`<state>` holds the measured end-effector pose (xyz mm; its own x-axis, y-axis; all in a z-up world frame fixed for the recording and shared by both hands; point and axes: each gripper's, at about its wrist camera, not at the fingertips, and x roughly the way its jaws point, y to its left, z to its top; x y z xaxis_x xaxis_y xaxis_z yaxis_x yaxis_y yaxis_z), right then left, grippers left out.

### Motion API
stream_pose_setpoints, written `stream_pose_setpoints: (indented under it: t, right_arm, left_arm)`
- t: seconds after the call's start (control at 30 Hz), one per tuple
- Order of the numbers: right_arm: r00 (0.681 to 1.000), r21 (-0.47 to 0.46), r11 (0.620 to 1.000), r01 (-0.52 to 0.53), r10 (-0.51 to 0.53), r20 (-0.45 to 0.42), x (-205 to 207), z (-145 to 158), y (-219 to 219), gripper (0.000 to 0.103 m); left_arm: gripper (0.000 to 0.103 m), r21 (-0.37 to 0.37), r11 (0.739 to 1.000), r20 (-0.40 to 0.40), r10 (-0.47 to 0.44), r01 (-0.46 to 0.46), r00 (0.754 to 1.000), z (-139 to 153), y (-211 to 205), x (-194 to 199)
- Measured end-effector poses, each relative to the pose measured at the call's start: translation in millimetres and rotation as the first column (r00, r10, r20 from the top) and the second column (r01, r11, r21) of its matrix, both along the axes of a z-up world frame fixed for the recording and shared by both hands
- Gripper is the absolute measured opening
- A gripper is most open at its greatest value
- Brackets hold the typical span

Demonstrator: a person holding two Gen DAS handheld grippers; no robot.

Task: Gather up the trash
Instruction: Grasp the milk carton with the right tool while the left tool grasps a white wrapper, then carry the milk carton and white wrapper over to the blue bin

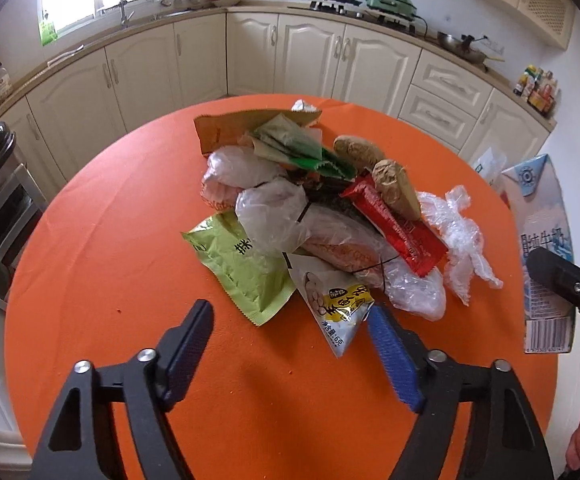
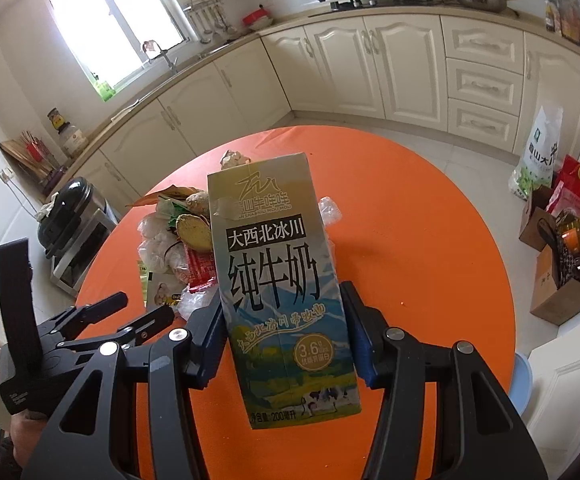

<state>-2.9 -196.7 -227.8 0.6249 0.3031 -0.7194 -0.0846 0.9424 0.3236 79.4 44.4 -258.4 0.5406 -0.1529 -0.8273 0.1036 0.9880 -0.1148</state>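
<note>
A heap of trash lies mid-table on the round orange table (image 1: 109, 240): clear plastic bags (image 1: 269, 216), a light green packet (image 1: 237, 268), a red wrapper (image 1: 398, 228), a brown paper bag (image 1: 229, 128) and a yellow-and-white snack packet (image 1: 338, 304). My left gripper (image 1: 290, 320) hangs open just in front of the heap, the snack packet's near corner lying between its fingers close to the blue pad. My right gripper (image 2: 285, 312) is shut on an upright milk carton (image 2: 277, 248), held above the table to the right of the heap. The carton (image 1: 542, 240) also shows at the left wrist view's right edge.
A black-lidded metal bin (image 2: 69, 216) stands on the floor left of the table. Cream kitchen cabinets (image 1: 310, 60) run behind. On the floor at the right are cardboard boxes with oil bottles (image 2: 570, 252), a rice bag (image 2: 538, 156) and a blue stool (image 2: 524, 376).
</note>
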Motion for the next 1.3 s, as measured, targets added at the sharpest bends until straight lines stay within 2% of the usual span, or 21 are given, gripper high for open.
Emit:
stream_pose_setpoints:
  t: [0.07, 0.13, 0.33, 0.4, 0.47, 0.67, 0.77, 0.87, 0.97, 1.03, 1.1, 1.13, 1.17, 1.3]
  right_arm:
    - [1.0, 0.005, 1.0, 0.002, -0.002, 0.0, 0, -1, -4, 0.053]
    - [1.0, 0.005, 1.0, 0.003, -0.003, 0.002, 0, 0, -5, 0.053]
    - [1.0, 0.005, 1.0, 0.005, -0.005, 0.007, -1, 2, -2, 0.053]
    - [1.0, 0.008, 1.0, 0.001, -0.001, 0.007, -1, 2, -1, 0.053]
    - [1.0, 0.006, 1.0, 0.0, 0.0, 0.01, -4, 4, -2, 0.053]
    - [1.0, 0.006, 1.0, 0.001, -0.001, 0.013, -8, 7, -3, 0.053]
    - [1.0, 0.008, 1.0, -0.002, 0.002, 0.012, -11, 7, -3, 0.053]
    - [1.0, 0.007, 1.0, -0.002, 0.002, 0.006, -13, 5, -1, 0.053]
    - [1.0, 0.008, 1.0, -0.002, 0.002, 0.004, -13, 6, 1, 0.053]
    - [1.0, 0.007, 1.0, -0.002, 0.002, 0.006, -14, 7, 2, 0.053]
    - [1.0, 0.002, 1.0, -0.001, 0.001, 0.008, -14, 8, 2, 0.053]
    - [1.0, 0.0, 1.0, -0.002, 0.002, 0.009, -15, 9, 2, 0.053]
    - [1.0, -0.001, 1.0, -0.003, 0.003, 0.009, -15, 9, 2, 0.053]
    - [1.0, 0.0, 1.0, 0.001, -0.001, 0.007, -18, 9, 1, 0.053]
  left_arm:
    - [0.069, -0.03, 0.999, -0.025, -0.01, 0.01, 1.0, -2, 2, 14]
    - [0.066, -0.008, 1.0, -0.003, -0.023, 0.023, 1.0, 2, 1, 18]
    - [0.038, -0.061, 0.996, 0.002, -0.064, 0.064, 0.998, 0, 4, 27]
    - [0.023, -0.105, 0.991, -0.004, -0.077, 0.077, 0.997, -2, 15, 27]
    - [0.018, -0.118, 0.989, -0.002, -0.089, 0.089, 0.996, -5, 25, 21]
    - [0.012, -0.157, 0.983, 0.015, -0.093, 0.094, 0.996, -11, 67, -3]
    - [0.01, -0.151, 0.984, 0.026, -0.092, 0.095, 0.995, -9, 82, -16]
    - [0.015, -0.129, 0.986, -0.001, -0.103, 0.102, 0.995, -14, 88, -18]
    - [0.024, -0.132, 0.986, 0.008, -0.098, 0.098, 0.995, -12, 94, -15]
    - [0.026, -0.121, 0.988, 0.019, -0.092, 0.093, 0.996, -11, 91, -11]
    - [0.022, -0.103, 0.991, 0.039, -0.088, 0.092, 0.995, -12, 93, -13]
    - [0.015, -0.121, 0.988, 0.032, -0.092, 0.095, 0.995, -13, 97, -15]
    - [0.013, -0.145, 0.985, 0.024, -0.092, 0.095, 0.995, -14, 100, -18]
    - [0.012, -0.169, 0.98, 0.018, -0.099, 0.101, 0.995, -18, 105, -36]
